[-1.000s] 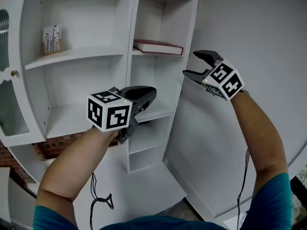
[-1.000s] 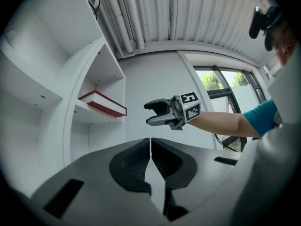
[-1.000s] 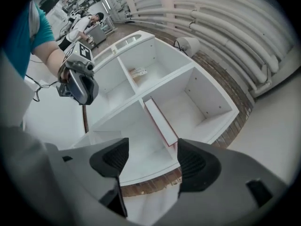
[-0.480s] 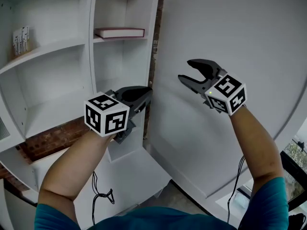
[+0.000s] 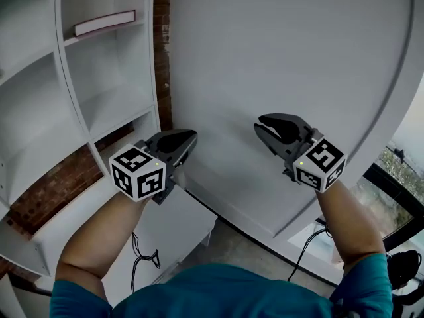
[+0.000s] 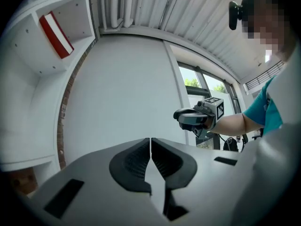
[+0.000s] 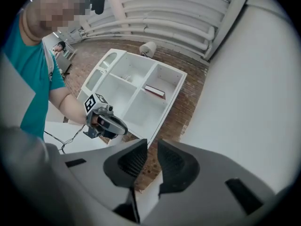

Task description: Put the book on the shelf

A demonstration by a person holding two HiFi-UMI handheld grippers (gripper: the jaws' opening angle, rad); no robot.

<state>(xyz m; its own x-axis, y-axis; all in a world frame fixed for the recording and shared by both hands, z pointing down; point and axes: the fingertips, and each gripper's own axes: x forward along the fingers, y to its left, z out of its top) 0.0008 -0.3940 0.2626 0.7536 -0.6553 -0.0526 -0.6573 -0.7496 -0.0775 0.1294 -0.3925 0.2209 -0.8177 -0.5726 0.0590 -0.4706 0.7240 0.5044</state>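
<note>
A dark red book (image 5: 105, 23) with white page edges lies flat on an upper board of the white shelf (image 5: 66, 105), at the head view's top left. It also shows in the left gripper view as the book (image 6: 55, 34) and in the right gripper view as the book (image 7: 154, 92). My left gripper (image 5: 182, 140) is shut and empty, held low in front of the shelf's right side. My right gripper (image 5: 275, 128) hangs before the white wall; its jaws are closing, a narrow gap is left, and nothing is between them. Both grippers are far from the book.
A large white wall panel (image 5: 285, 58) fills the middle and right. A strip of brick wall (image 5: 162, 38) shows beside the shelf. A low white cabinet top (image 5: 172, 224) lies under the left gripper, with a black cable (image 5: 142, 260) hanging nearby. A window (image 5: 397, 171) is at the far right.
The head view has swung right, so the shelf and book slid to the left edge. Both grippers have dropped lower. The right gripper's jaws have narrowed from wide open to a small gap.
</note>
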